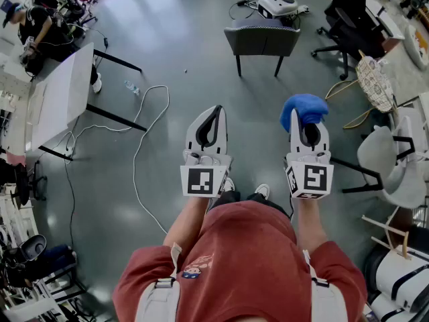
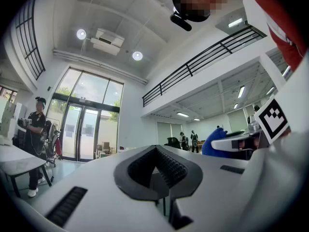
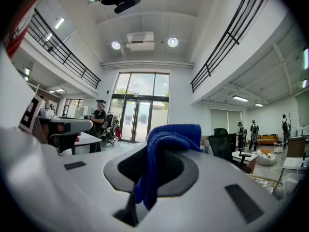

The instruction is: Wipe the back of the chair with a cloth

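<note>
A dark grey chair (image 1: 261, 37) stands on the floor ahead of me, its back turned toward me, well beyond both grippers. My right gripper (image 1: 309, 122) is shut on a blue cloth (image 1: 303, 109), which bunches above its tips. In the right gripper view the cloth (image 3: 166, 146) hangs folded between the jaws of the right gripper (image 3: 155, 153). My left gripper (image 1: 216, 109) is held level beside it, shut with nothing in it. The left gripper (image 2: 155, 150) shows its jaws meeting at the tip, with the cloth (image 2: 215, 146) off to the right.
A white table (image 1: 60, 96) stands at the left with a white cable (image 1: 144, 146) and a bottle (image 1: 132, 87) on the floor near it. A black office chair (image 1: 348, 25) and white chairs (image 1: 395, 159) crowd the right side. A person (image 1: 33, 29) stands far left.
</note>
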Action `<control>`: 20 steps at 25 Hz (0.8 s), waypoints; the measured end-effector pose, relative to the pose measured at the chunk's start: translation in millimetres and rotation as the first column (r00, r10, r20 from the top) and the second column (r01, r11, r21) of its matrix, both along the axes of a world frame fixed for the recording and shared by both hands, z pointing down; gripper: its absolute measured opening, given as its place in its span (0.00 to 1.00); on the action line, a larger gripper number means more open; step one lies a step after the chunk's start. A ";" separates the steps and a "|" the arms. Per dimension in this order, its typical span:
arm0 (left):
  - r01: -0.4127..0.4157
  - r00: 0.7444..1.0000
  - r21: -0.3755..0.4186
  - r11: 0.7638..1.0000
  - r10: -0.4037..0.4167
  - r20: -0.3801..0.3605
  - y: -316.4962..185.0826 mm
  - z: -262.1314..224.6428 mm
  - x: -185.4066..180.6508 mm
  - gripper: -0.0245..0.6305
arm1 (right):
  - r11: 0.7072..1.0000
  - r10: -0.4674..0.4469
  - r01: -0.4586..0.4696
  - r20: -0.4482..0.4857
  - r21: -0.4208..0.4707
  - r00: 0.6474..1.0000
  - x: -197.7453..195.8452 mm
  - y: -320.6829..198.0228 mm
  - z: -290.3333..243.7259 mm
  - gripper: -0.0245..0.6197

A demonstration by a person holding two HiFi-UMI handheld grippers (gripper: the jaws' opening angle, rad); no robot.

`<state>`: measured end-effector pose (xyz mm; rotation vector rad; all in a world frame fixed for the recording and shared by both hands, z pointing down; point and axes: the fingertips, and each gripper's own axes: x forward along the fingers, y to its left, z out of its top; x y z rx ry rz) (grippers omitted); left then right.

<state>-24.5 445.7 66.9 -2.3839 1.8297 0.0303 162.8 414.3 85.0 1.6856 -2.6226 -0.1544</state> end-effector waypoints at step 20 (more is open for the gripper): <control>0.008 1.000 -0.005 1.000 -0.008 -0.010 -17.3 5.0 -49.9 0.06 | 1.000 0.005 -0.005 0.001 -0.021 1.000 -51.3 -17.7 -0.4 0.13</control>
